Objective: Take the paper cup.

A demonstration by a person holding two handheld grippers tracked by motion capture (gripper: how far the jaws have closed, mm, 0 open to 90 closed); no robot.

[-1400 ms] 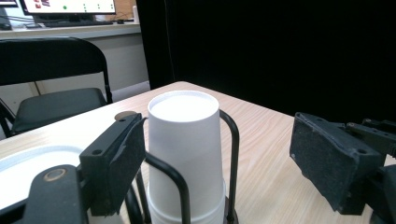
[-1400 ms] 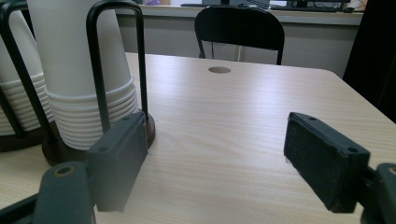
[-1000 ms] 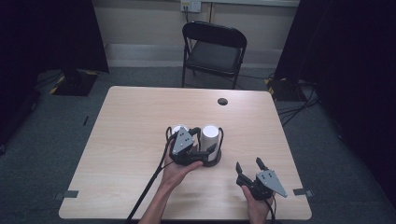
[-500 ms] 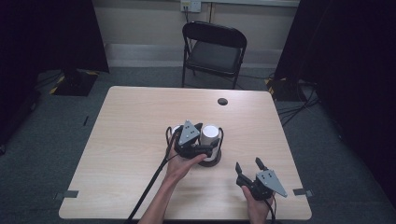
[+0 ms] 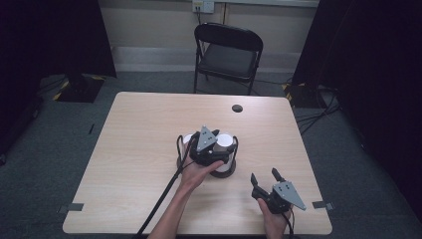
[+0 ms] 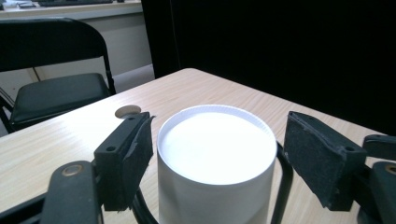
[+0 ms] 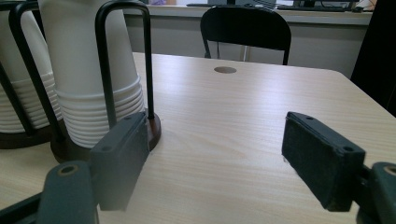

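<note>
Two stacks of upside-down white paper cups stand in a black wire rack (image 5: 232,158) on a round dark base near the table's middle. My left gripper (image 5: 216,135) hovers at the top of the right stack (image 5: 227,140), held by a hand from below. In the left gripper view the left gripper (image 6: 219,135) is open, with the top cup (image 6: 215,149) between its pads; the left pad (image 6: 138,149) is close beside the cup wall. My right gripper (image 5: 263,180) rests open near the front right of the table. In the right gripper view nothing lies between its pads (image 7: 122,156), and the cup stack (image 7: 88,70) stands to their left.
The left stack of cups (image 5: 187,140) sits beside the gripped-at one. A small round hole (image 5: 237,108) marks the table's far side, with a black folding chair (image 5: 229,55) behind it. Cables run along the floor at right. Bare tabletop (image 5: 129,149) spreads to the left.
My left gripper has shifted a little to the right and farther away, from over the left stack to the top of the right stack. The right gripper has stayed put.
</note>
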